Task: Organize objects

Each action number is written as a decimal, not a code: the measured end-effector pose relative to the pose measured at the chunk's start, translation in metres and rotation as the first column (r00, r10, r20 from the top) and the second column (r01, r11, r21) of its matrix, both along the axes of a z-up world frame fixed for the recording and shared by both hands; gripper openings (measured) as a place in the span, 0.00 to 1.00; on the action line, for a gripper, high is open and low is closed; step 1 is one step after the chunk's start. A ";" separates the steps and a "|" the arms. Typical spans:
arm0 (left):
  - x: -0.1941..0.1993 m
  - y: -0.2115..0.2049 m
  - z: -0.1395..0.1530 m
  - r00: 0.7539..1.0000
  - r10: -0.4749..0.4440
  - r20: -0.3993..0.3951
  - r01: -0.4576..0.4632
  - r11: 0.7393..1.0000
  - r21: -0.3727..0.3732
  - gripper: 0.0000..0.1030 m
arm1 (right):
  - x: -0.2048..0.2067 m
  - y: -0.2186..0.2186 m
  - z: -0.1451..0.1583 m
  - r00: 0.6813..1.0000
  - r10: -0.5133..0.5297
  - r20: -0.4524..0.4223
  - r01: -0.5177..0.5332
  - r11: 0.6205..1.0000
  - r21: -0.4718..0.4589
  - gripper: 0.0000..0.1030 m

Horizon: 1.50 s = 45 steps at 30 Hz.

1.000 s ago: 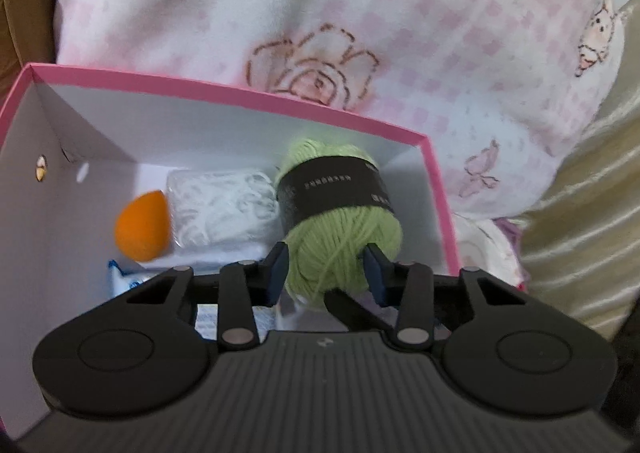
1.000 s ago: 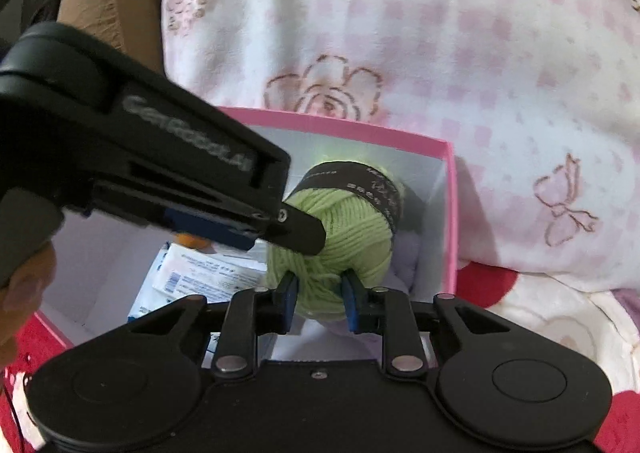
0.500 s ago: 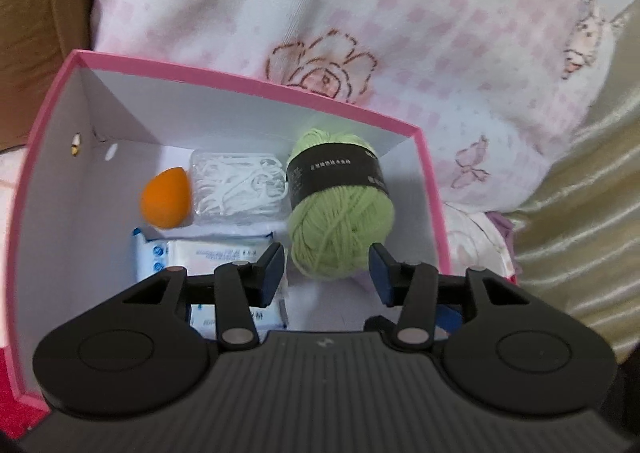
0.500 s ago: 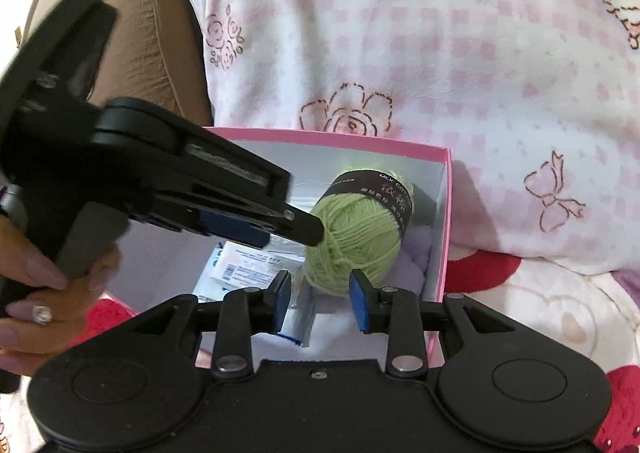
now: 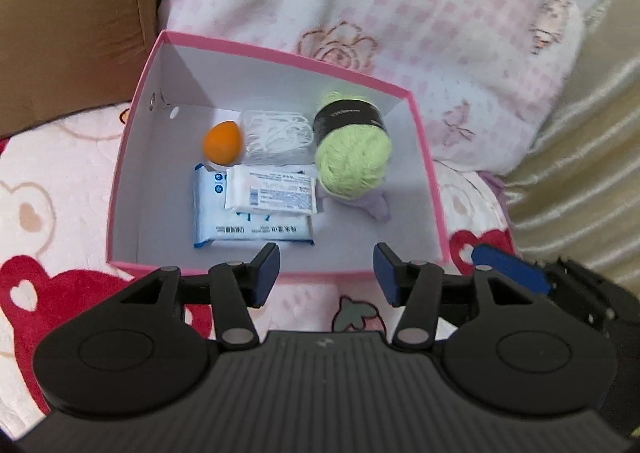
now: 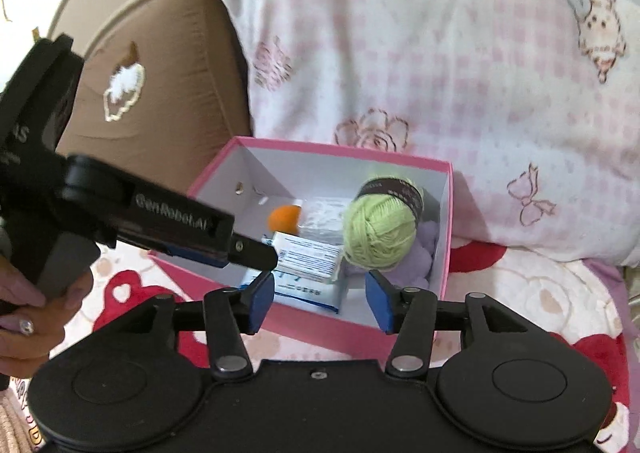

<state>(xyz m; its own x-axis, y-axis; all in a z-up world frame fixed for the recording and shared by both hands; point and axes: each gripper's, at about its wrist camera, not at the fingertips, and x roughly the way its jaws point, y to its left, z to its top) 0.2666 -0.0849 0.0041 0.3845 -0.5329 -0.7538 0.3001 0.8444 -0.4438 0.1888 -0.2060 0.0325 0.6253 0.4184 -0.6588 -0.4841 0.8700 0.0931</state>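
A pink box (image 5: 276, 49) (image 6: 447, 213) with white inside stands on the bed. In it lie a green yarn ball (image 5: 352, 157) (image 6: 380, 233) with a black band, an orange sponge (image 5: 222, 141) (image 6: 284, 218), a clear pack of white picks (image 5: 278, 135), two tissue packs (image 5: 256, 213) (image 6: 308, 253) and a lilac cloth (image 5: 374, 205) (image 6: 424, 249). My left gripper (image 5: 326, 273) is open and empty above the box's near rim. My right gripper (image 6: 320, 299) is open and empty just before the box. The left gripper's body (image 6: 160, 221) shows in the right wrist view.
A pink checked pillow (image 5: 400, 13) (image 6: 440, 73) lies behind the box. A brown cushion (image 5: 72, 21) (image 6: 160, 65) stands at the left. The bed cover (image 5: 48, 193) has red and pink bear prints. A beige fabric (image 5: 592, 133) is at the right.
Both grippers have pulled back and up out of the box and opened wider. The green yarn ball stays in the box's right part.
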 end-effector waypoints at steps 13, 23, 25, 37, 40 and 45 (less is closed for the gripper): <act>-0.065 0.033 0.034 0.996 -0.013 0.084 0.007 0.997 0.074 0.51 | -0.044 -0.010 0.022 0.998 -0.065 0.007 0.065 0.997 0.053 0.64; -0.117 0.039 0.061 0.986 0.019 0.165 -0.031 0.997 0.070 0.51 | -0.086 -0.022 0.049 0.991 -0.035 0.128 0.035 0.999 0.001 0.66; -0.124 0.040 0.063 0.984 0.041 0.171 -0.054 0.996 0.072 0.51 | -0.091 -0.029 0.053 0.992 -0.040 0.120 0.039 0.999 0.012 0.68; -0.165 0.045 0.055 0.973 0.138 0.187 -0.163 0.979 0.123 0.54 | -0.110 -0.045 0.042 0.998 -0.062 0.022 0.062 0.998 -0.003 0.76; -0.169 0.045 0.052 0.974 0.145 0.176 -0.166 0.980 0.111 0.57 | -0.112 -0.046 0.038 0.997 -0.069 0.014 0.070 0.997 -0.027 0.77; -0.177 0.039 0.051 0.974 0.140 0.179 -0.162 0.980 0.115 0.61 | -0.122 -0.050 0.041 0.999 -0.047 0.028 0.047 0.999 0.007 0.87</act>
